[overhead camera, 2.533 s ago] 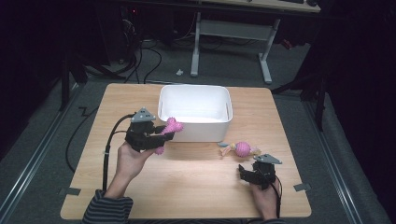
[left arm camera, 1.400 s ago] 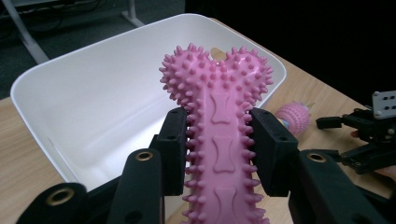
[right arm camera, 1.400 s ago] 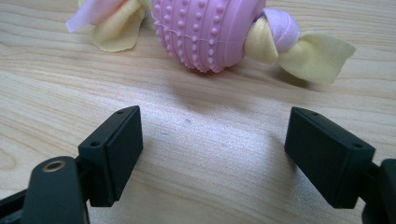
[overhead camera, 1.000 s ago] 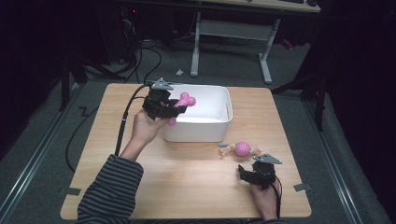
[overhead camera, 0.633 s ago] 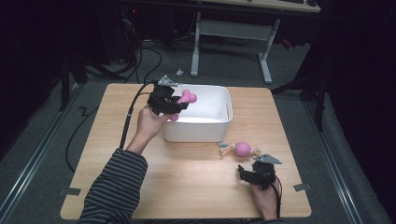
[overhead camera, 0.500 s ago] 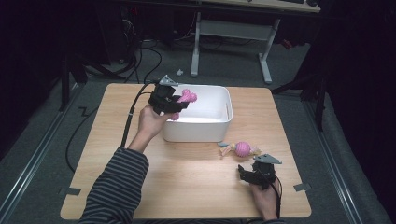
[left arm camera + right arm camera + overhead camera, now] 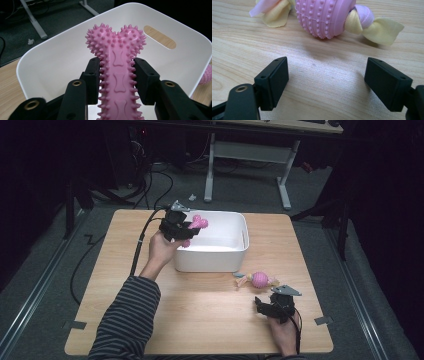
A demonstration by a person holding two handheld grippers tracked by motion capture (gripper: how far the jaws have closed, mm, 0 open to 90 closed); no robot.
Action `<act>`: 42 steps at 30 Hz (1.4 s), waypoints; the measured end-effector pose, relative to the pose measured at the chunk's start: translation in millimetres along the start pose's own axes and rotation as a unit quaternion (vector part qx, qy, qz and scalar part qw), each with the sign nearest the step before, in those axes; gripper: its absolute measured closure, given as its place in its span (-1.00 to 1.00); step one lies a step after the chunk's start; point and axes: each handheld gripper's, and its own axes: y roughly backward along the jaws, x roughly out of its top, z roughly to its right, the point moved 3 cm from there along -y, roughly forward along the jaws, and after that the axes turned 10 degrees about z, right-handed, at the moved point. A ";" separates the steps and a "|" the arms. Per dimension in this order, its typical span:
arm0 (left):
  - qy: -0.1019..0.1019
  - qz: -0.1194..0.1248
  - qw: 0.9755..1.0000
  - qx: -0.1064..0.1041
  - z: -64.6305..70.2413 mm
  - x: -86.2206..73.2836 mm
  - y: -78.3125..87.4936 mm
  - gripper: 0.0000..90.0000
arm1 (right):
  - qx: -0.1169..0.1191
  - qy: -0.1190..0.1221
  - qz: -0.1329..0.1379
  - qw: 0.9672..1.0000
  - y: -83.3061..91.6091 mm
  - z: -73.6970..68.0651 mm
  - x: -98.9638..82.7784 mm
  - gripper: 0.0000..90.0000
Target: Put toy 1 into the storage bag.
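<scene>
High view: the left gripper (image 7: 186,229) is held over the near-left corner of the white bin (image 7: 235,258), clenched on the pink spiked bone (image 7: 196,223), apparently poised for dropping in. The ball toy (image 7: 259,279) is left on the table (image 7: 200,320), just ahead of the right gripper (image 7: 264,302).

Left gripper view: the bone's (image 7: 117,75) shaft is pinched mid-length, its knobbed end projected above the bin's (image 7: 50,60) hollow.

Right gripper view: jaws are spread wide and empty, aimed at the ball toy (image 7: 324,16), presumably readied for the next pick.

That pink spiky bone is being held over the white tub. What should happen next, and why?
Probably open the left gripper and let the pink bone drop. Its jaws are clamped on the bone's shaft, and the knobbed end already hangs above the inside of the white tub, so it should land inside.
</scene>
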 end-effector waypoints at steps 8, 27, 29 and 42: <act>0.001 -0.008 1.000 0.003 -3.4 -5.8 -4.5 0.31 | 0.001 0.002 0.000 1.000 -0.1 0.3 0.1 -0.57; 0.002 -0.029 1.000 0.008 -5.6 -17.5 -11.5 0.30 | 0.001 0.002 0.001 1.000 -0.1 0.2 0.0 -0.56; 0.002 -0.031 0.999 0.010 -5.9 -17.8 -11.9 0.30 | 0.001 0.003 0.001 1.000 -0.1 0.2 0.1 -0.56; 0.007 -0.047 0.999 0.015 -7.1 -24.1 -16.4 0.24 | 0.001 0.002 0.001 1.000 -0.1 0.2 0.1 -0.56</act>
